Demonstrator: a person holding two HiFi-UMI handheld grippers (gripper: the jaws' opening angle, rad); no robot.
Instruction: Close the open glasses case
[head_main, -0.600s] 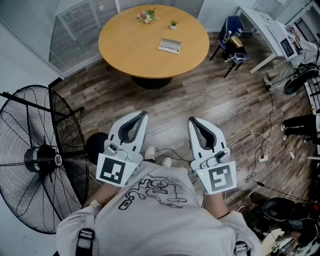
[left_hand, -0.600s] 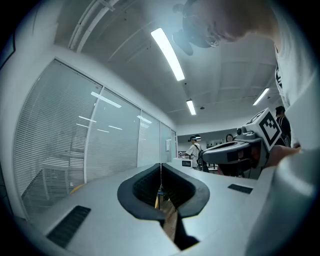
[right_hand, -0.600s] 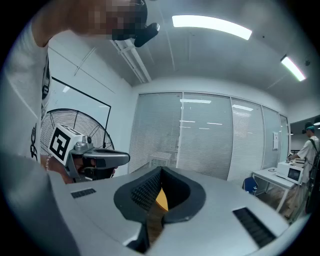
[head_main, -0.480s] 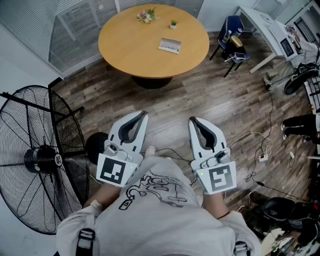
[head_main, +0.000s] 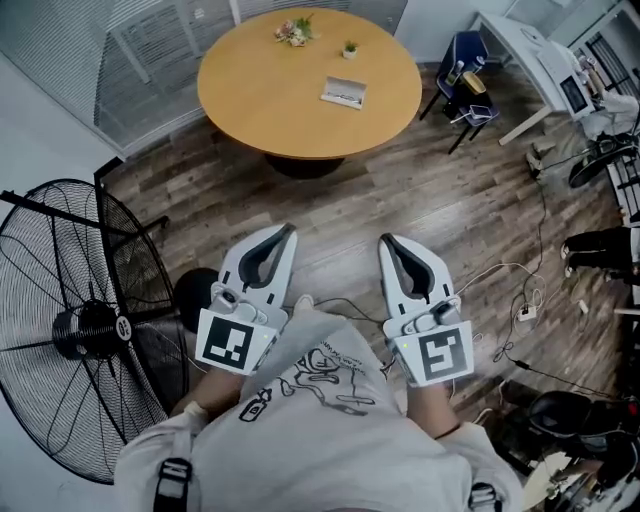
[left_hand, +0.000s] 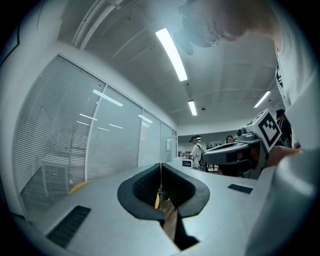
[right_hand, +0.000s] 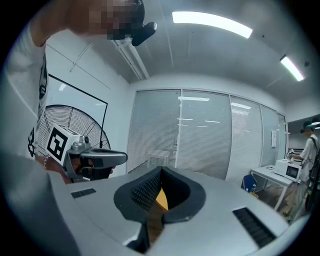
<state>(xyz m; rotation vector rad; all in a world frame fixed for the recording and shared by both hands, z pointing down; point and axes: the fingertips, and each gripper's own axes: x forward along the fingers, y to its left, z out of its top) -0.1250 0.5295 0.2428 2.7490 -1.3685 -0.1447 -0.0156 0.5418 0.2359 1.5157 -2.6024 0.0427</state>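
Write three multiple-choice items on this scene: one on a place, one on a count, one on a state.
1. Where does the glasses case lie?
A. on the round table
B. on the floor
C. on a chair

2. How many grippers show in the head view?
A. one
B. two
C. three

3. How do the jaws of the right gripper stand?
A. wide apart
B. closed on the case
C. closed, with nothing between them

Answers:
1 A: the case rests on the tabletop, far ahead of both grippers.
2 B: the left gripper and the right one show side by side.
3 C: the right gripper view shows its jaws meeting on nothing.
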